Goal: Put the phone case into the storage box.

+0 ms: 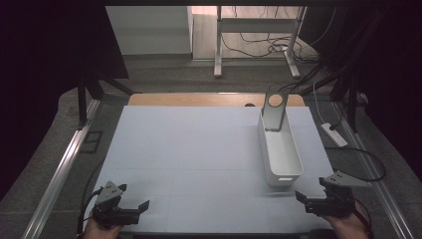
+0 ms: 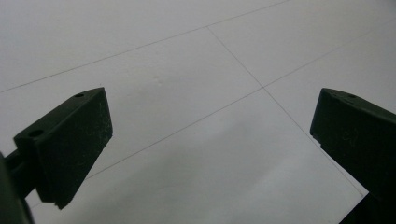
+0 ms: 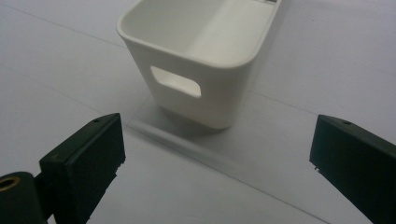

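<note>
bin (image 1: 280, 152) stands near the desk's (image 1: 199, 149) right edge; both hand-held grippers, left (image 1: 133, 199) and right (image 1: 308, 191), spread empty. right should approach the handle slot squarely.

One long white plastic bin with rounded corners and a handle cut-out (image 1: 280, 152) is standing on the white table surface (image 1: 199, 149). One grey metal stand with a round hole in its upright plate (image 1: 273, 112) is resting in the bin's far end. Two black two-jaw grippers are hovering at the near edge: one left gripper (image 1: 133, 204) and one right gripper (image 1: 309, 190), each with its jaws spread apart.
</note>
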`<action>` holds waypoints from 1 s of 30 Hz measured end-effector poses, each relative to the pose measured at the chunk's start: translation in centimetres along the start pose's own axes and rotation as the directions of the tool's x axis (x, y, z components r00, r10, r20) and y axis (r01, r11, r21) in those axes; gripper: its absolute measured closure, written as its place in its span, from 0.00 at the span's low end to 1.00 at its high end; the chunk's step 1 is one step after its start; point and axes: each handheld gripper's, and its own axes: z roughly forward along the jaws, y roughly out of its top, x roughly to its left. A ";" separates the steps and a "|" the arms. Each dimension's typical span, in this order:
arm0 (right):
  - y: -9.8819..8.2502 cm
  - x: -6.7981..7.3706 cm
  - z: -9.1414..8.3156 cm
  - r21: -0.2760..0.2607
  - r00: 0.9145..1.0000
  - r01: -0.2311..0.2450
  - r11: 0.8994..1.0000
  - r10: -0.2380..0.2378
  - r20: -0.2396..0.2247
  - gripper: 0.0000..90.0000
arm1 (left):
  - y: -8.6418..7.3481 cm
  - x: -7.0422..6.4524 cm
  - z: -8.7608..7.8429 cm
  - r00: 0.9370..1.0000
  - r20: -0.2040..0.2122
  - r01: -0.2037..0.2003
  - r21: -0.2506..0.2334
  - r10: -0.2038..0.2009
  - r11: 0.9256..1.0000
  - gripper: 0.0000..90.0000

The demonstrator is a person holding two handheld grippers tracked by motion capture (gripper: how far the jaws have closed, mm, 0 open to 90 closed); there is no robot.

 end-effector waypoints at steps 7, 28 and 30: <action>-0.9 -0.2 -0.1 0.012 1.000 -0.003 1.000 0.003 0.018 0.03 | 0.0 0.0 -0.1 1.000 0.001 0.000 0.001 0.000 1.000 0.00; -2.1 -0.6 0.9 0.095 0.998 -0.017 0.995 0.011 0.068 0.03 | -0.3 0.3 -0.4 1.000 -0.011 0.006 0.001 -0.006 1.000 0.00; -2.1 -0.5 1.0 0.098 0.998 -0.011 0.995 0.004 0.070 0.03 | -0.3 0.3 -0.4 1.000 -0.010 0.009 0.000 -0.009 1.000 0.00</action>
